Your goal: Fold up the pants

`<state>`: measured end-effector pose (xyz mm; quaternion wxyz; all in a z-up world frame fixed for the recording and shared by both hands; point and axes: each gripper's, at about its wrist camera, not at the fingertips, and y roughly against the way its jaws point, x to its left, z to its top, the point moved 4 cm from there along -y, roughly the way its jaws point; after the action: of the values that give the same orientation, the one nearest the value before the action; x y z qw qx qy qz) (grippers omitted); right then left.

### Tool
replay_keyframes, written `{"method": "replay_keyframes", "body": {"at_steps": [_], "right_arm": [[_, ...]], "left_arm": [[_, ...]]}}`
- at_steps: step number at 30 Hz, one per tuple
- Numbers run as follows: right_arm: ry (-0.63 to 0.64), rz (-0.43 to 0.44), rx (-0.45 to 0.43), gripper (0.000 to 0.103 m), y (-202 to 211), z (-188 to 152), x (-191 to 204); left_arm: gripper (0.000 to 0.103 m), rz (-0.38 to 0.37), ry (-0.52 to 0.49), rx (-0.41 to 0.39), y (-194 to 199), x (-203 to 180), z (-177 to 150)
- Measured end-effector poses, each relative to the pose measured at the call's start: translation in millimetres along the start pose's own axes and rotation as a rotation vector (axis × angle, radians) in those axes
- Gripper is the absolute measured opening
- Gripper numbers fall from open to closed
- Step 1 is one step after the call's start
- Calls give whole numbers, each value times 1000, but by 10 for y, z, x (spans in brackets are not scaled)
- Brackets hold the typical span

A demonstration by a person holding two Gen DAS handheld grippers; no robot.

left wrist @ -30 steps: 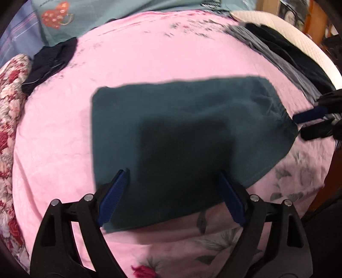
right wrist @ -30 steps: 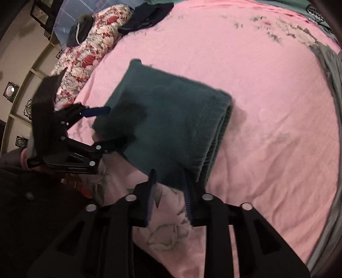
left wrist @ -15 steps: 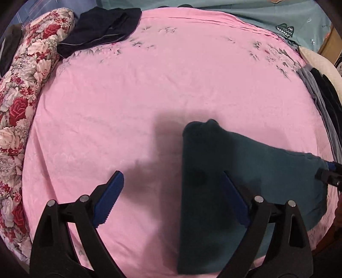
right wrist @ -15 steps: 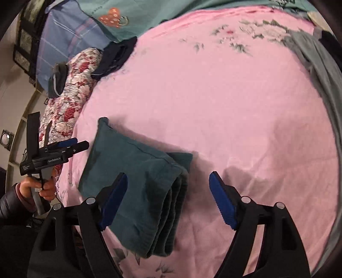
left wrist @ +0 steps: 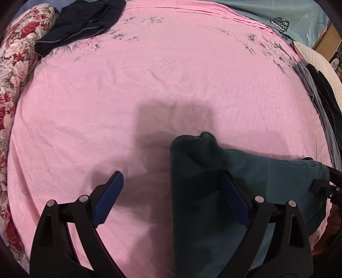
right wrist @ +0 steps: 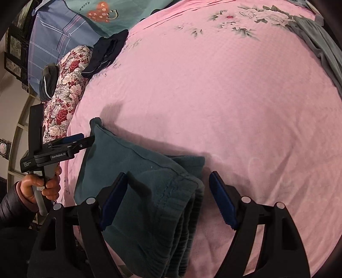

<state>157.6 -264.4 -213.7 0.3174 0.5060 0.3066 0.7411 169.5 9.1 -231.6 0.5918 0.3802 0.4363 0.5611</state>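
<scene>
The dark teal pants (left wrist: 213, 192) lie folded in a thick stack on the pink bedspread (left wrist: 149, 85). My left gripper (left wrist: 171, 201) hangs open over their left edge: one finger is above the bare spread, the other above the fabric. In the right wrist view the ribbed waistband end of the pants (right wrist: 162, 205) lies below and between the fingers of my right gripper (right wrist: 168, 198), which stands open with its pads apart from the cloth. A hand (right wrist: 42, 184) holds the left gripper (right wrist: 87, 138) at the stack's far corner. A bit of the right gripper (left wrist: 320, 184) shows at the pants' right end.
A dark navy garment (left wrist: 81, 21) lies at the far left corner beside a red floral quilt (left wrist: 15, 64). Grey and dark clothes (left wrist: 316, 89) run along the bed's right side. Teal pillows (right wrist: 102, 15) and a blue checked pillow (right wrist: 47, 38) lie at the head.
The right gripper has opened and let go of the pants' waistband end. The left gripper has slid left, from over the middle of the pants to their left edge.
</scene>
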Motion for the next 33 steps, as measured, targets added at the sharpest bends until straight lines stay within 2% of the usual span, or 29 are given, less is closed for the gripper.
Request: {"method": "replay_keyframes", "body": {"at_steps": [6, 7, 9, 10, 11, 13, 14, 17, 22, 25, 26, 33], "right_arm": [[-8, 9, -17, 75, -28, 6, 11], [-23, 16, -24, 71, -25, 17, -13], [-28, 5, -27, 61, -23, 39, -47], [-23, -17, -23, 51, -19, 36, -61], [-22, -16, -20, 38, -18, 28, -63], [-28, -2, -26, 28, 27, -2, -47], [-25, -12, -37, 26, 66, -13, -16], [-14, -11, -75, 23, 197, 15, 112], [73, -22, -141, 22, 389, 307, 345], [110, -42, -177, 22, 390, 727, 372], [113, -44, -183, 22, 382, 847, 347], [203, -111, -258, 22, 14, 2394, 350]], "left_arm": [[92, -70, -17, 6, -111, 9, 41], [89, -82, -27, -1, -107, 0, 47], [67, -137, -49, -28, -59, -51, 39], [38, -172, -61, -30, -37, -91, 32], [32, -211, -68, -30, -13, -140, 12], [18, -206, -83, -63, 44, -183, 0], [14, -215, -72, -85, 90, -178, -3], [12, -258, -23, -122, 203, -125, 31], [12, -260, -16, -180, 287, -58, 250], [12, -251, -9, -237, 328, 9, 665], [12, -247, -8, -260, 318, 31, 907], [12, -176, -44, -364, 55, 333, 2403]]}}
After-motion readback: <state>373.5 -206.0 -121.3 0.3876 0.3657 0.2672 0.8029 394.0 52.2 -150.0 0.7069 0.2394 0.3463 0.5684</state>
